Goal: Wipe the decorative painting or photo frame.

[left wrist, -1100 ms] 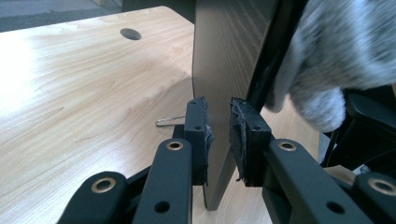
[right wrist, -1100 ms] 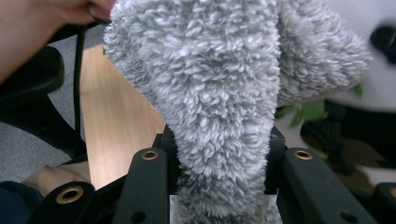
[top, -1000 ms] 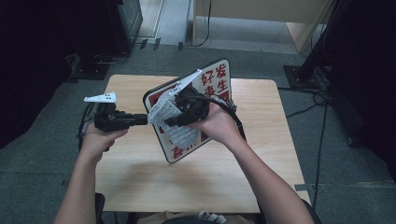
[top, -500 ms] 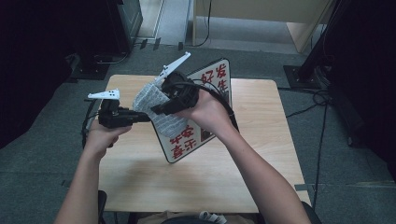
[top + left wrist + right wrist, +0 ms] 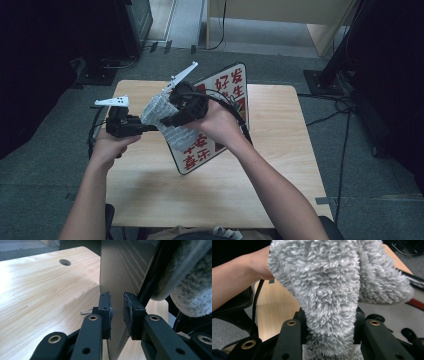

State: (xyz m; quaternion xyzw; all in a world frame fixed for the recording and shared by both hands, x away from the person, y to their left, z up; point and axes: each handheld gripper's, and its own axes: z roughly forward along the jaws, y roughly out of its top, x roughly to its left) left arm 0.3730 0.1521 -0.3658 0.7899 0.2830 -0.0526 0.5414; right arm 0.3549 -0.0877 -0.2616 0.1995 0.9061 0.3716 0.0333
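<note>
The left gripper [image 5: 117, 312] is pinching the board's [image 5: 227, 90] left edge, tilting it above the tabletop [image 5: 280, 165], while the right gripper [image 5: 329, 322] is pinching the cloth [image 5: 329, 285] against it.

My high camera sat above my side of the table [image 5: 210, 200], looking forward and down, far enough back to take in the whole top and the floor around it. The left gripper camera rode low behind its own jaws, very close, facing along them across the wood toward the edge of the sign board [image 5: 120, 272]. The right gripper camera sat just as near, looking into the grey fluffy cloth [image 5: 329, 290]. All three views shared the tabletop, the board and the cloth.
</note>
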